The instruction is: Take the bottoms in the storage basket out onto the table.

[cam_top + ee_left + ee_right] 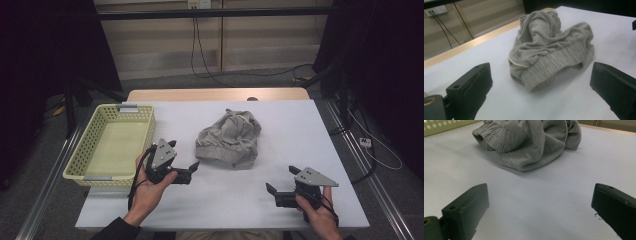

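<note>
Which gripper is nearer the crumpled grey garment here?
Left. The left gripper sits open just beside the grey garment, at its basket-side edge. The right gripper is open too, farther off toward the table's near right corner.

A crumpled garment (229, 139) lies mid-table (300, 130), with a basket (90, 147) at its left. The left hand-held gripper (184, 156) sits between basket and garment. The right hand-held gripper (281, 180) is nearer the person, right of the garment.

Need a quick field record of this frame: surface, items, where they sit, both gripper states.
surface: white table top
garment: crumpled grey garment with ribbed band, mid-table, touched by neither gripper
basket: yellow perforated basket, at the table's left edge, nothing inside
left gripper: open, holding nothing, between basket and garment, aimed at garment
right gripper: open, holding nothing, near the front right of the table, farther from the garment than the left gripper
</note>
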Available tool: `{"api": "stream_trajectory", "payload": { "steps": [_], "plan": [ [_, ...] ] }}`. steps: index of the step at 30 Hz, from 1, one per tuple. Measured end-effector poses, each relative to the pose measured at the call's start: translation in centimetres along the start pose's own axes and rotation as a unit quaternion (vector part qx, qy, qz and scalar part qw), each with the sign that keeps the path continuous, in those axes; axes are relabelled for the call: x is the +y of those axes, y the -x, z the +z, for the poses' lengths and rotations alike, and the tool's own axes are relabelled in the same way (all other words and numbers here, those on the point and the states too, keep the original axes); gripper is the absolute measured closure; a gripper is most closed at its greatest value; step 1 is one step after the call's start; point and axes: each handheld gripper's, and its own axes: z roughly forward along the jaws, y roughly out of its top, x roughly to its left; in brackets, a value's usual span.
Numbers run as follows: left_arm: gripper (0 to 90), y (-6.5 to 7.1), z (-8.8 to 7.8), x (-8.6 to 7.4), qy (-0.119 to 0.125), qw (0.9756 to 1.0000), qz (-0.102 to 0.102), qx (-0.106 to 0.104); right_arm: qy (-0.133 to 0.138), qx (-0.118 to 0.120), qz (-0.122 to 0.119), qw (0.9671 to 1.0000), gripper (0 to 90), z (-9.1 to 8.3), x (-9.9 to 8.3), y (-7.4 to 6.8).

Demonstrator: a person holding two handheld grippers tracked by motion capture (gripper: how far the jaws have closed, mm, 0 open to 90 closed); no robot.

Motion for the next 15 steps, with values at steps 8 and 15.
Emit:
{"api": "stream_trajectory", "payload": {
  "steps": [8, 15],
  "plan": [
    [4.4, 0.2, -1.0, -1.2, -0.006, 0.9999, -0.011, -0.002, 0.001, 0.000, 0.000, 1.0000, 1.4, 0.0, 0.0, 0.0],
    [3.6, 0.4, -1.3, -2.4, -0.020, 0.9995, -0.023, 0.003, 0.001, 0.000, 0.000, 1.0000, 1.4, -0.1, 0.0, 0.0]
  ]
}}
